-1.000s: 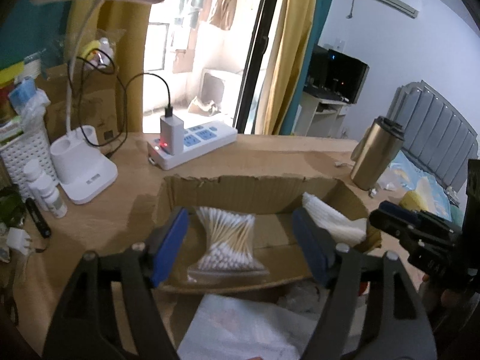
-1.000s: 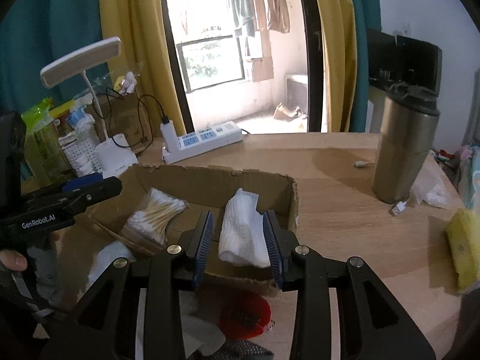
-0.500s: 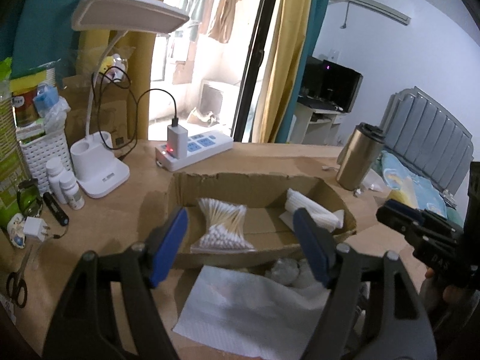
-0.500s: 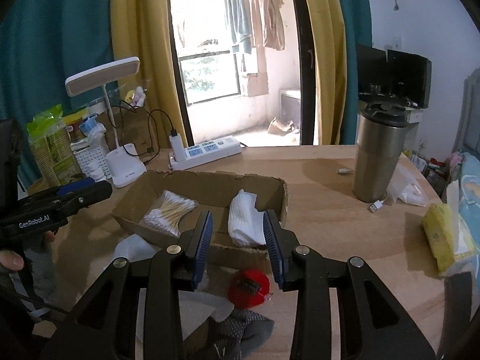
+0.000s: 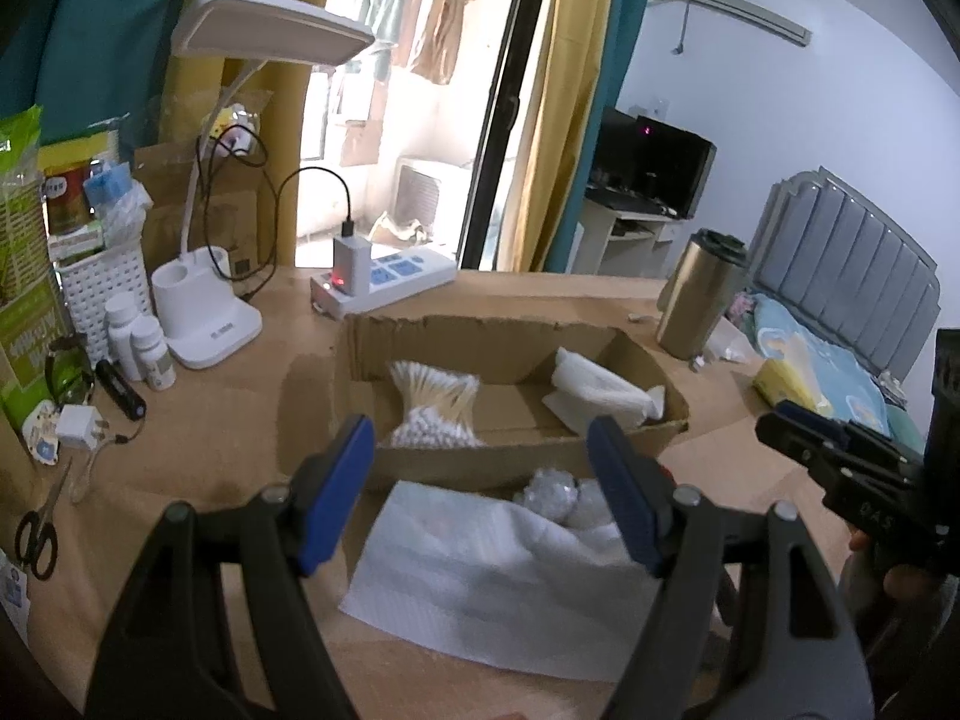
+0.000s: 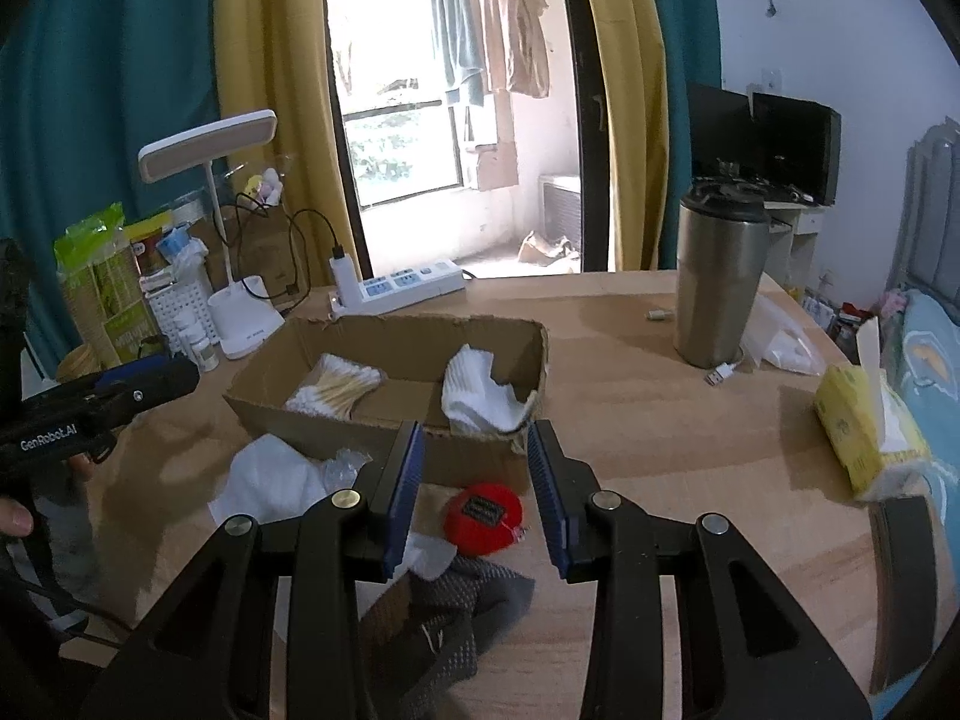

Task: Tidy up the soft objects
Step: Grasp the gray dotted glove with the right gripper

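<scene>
Since the earlier frames both grippers have drawn back from the cardboard box (image 6: 384,384), so that the loose items lying in front of it now show. The left gripper (image 5: 480,498) stands with its jaws spread wide and nothing between them; the right gripper (image 6: 474,498) has its jaws partly spread, also empty.

Inside the box the bundle of cotton swabs (image 5: 435,402) lies in the left part and the folded white cloth (image 6: 480,399) in the right part, so those two look sorted already. What seems left is on the wooden table (image 6: 630,420) just before the box: a white tissue sheet (image 5: 480,570), a crinkled clear plastic bag (image 5: 555,489) on its far edge, a red round pincushion-like item (image 6: 483,516) and a grey knitted cloth (image 6: 456,606).

The red item lies directly ahead of the right jaws, between their lines and a little below the tips; the grey cloth lies under them. The tissue sheet lies beneath the left jaws.

To do the next pick well, the right gripper should probably descend straight over the red item, centred, and close gently without snagging the grey cloth.
</scene>
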The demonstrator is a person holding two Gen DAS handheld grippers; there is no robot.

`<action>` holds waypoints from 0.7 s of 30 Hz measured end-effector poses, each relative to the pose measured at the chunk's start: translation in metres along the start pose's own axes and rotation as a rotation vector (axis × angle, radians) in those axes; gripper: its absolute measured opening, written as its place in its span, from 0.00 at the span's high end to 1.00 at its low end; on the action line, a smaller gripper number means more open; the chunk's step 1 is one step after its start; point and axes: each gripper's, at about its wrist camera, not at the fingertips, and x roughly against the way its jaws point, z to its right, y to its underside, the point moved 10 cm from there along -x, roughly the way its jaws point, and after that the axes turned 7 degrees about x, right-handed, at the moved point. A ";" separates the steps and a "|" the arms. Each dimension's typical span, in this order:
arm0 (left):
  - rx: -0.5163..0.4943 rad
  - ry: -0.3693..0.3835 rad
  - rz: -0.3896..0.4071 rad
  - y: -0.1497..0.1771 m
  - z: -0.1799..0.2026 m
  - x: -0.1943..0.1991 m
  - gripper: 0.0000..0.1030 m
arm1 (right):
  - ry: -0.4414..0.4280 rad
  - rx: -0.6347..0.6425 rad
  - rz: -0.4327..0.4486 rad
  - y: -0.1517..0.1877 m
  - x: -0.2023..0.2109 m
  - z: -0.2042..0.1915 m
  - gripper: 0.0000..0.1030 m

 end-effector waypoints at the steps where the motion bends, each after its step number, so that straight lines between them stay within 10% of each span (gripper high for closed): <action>1: -0.001 0.001 -0.003 0.002 0.000 0.000 0.27 | 0.001 -0.001 -0.003 0.003 0.001 0.000 0.63; 21: -0.053 -0.025 -0.109 0.043 0.025 -0.015 0.27 | -0.065 -0.058 -0.128 0.067 -0.022 0.003 0.60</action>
